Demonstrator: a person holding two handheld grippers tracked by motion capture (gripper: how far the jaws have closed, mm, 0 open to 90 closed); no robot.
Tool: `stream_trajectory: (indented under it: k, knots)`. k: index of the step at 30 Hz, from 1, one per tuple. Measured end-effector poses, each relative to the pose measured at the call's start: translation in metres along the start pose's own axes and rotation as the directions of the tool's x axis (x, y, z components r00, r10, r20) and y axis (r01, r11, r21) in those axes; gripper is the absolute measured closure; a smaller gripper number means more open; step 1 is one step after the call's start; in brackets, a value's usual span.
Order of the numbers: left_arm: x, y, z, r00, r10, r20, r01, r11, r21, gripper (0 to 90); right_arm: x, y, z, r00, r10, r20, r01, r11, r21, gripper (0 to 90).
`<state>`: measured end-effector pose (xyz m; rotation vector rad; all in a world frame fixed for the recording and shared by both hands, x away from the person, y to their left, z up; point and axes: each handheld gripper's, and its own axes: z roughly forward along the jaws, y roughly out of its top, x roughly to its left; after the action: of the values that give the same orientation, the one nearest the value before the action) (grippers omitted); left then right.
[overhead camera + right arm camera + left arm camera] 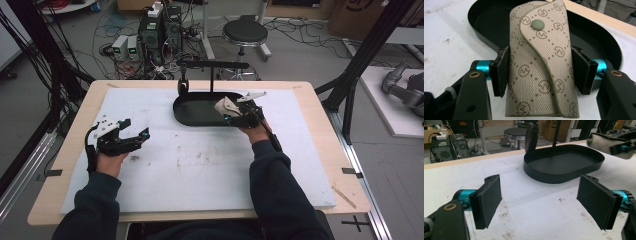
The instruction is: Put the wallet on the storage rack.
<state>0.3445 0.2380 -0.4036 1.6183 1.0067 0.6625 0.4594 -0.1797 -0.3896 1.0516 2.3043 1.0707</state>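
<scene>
The right gripper (pixel 540 72) had its fingers clamped on a beige patterned key pouch (pixel 541 62), holding it over the near edge of the black tray (pixel 192 112), probably bound for it. The left gripper (pixel 131 135) waited aside, fingers apart. The white surface (pixel 200 165) was scuffed; cables littered the floor (pixel 300 50) beyond.
</scene>
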Motion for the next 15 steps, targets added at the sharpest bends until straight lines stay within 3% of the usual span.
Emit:
stream_trajectory:
  k: [5, 15]
  knots:
    - [0.000, 0.000, 0.000, 1.0000, 0.002, 0.003, -0.002, 1.0000, 0.000, 19.4, 0.000, 0.019, 0.035, 0.9997, -0.022, -0.004, 0.022, 0.999, 0.024, 39.1]
    - [0.002, -0.002, -0.002, 1.0000, -0.008, -0.002, 0.008, 1.0000, -0.005, 19.4, -0.002, 0.028, 0.076, 0.9991, -0.016, 0.039, 0.014, 0.998, 0.062, 39.1]
